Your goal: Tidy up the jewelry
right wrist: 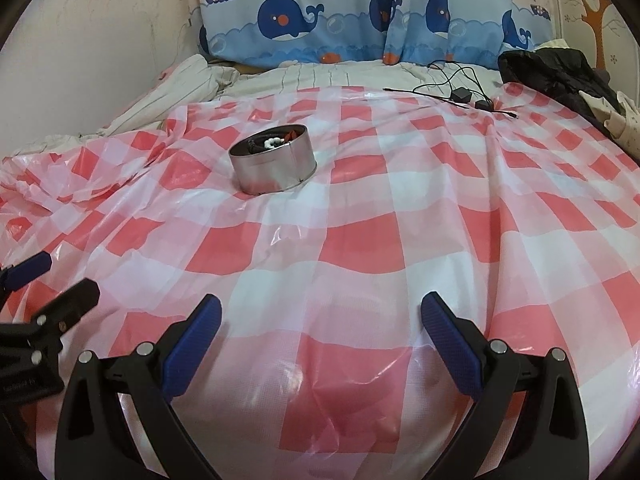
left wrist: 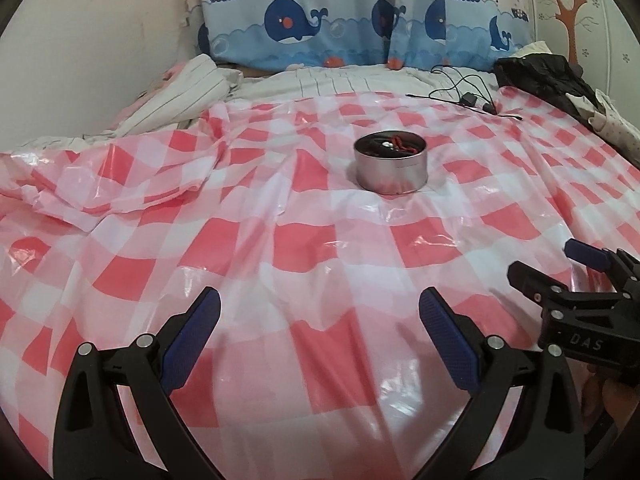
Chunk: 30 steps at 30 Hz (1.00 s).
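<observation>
Bed covered with a red-and-white checked plastic sheet (left wrist: pixel 304 240), wrinkled and glossy, bunched up at the left edge.

Round metal tin (left wrist: pixel 391 162), lid off, sits on the sheet toward the middle, well ahead of both grippers. Inside: a tangle of jewelry (right wrist: pixel 274 141). Red beads, something white and something dark show above the rim, but the pieces overlap and are too small to sort out. The tin's wall hides the rest of its contents.

Left gripper (left wrist: pixel 320 334): blue-padded fingers spread wide apart, nothing between them, hovering low over the sheet. Right gripper (right wrist: pixel 320 340): same, fingers wide apart and empty. Each shows at the edge of the other's view, cut off by the frame.

Far end: whale-print curtain (left wrist: pixel 320 20), striped bedding (left wrist: pixel 192 84), black cables with small adapters (left wrist: pixel 468 96) lying on the sheet's far edge. Dark garment (left wrist: pixel 548 76) at far right, partly cropped.
</observation>
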Each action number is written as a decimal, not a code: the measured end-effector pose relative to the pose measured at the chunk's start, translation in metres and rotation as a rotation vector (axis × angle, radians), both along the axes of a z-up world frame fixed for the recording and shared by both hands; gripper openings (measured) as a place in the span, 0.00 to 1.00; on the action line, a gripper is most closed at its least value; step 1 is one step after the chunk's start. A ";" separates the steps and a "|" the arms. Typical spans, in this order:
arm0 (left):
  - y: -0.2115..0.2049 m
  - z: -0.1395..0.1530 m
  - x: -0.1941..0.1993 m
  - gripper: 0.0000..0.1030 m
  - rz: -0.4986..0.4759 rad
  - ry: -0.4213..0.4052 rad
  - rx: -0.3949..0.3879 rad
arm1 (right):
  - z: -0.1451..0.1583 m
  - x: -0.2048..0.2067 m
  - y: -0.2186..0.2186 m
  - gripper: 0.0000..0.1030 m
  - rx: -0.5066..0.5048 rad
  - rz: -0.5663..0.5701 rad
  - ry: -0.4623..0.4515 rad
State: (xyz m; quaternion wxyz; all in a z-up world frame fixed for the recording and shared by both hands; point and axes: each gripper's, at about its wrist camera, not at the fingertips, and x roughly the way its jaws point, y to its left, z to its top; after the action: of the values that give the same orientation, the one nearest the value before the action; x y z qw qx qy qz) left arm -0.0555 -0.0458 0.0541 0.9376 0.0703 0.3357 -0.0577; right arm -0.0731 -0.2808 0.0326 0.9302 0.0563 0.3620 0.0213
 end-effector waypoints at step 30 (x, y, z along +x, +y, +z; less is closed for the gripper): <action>-0.007 -0.013 0.013 0.93 -0.004 0.053 0.001 | -0.001 0.001 0.001 0.93 -0.004 -0.001 0.006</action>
State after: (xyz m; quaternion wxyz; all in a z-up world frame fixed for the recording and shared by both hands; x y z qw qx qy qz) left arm -0.0426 -0.0526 0.0414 0.9282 0.0699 0.3603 -0.0610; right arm -0.0726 -0.2796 0.0317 0.9292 0.0545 0.3650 0.0201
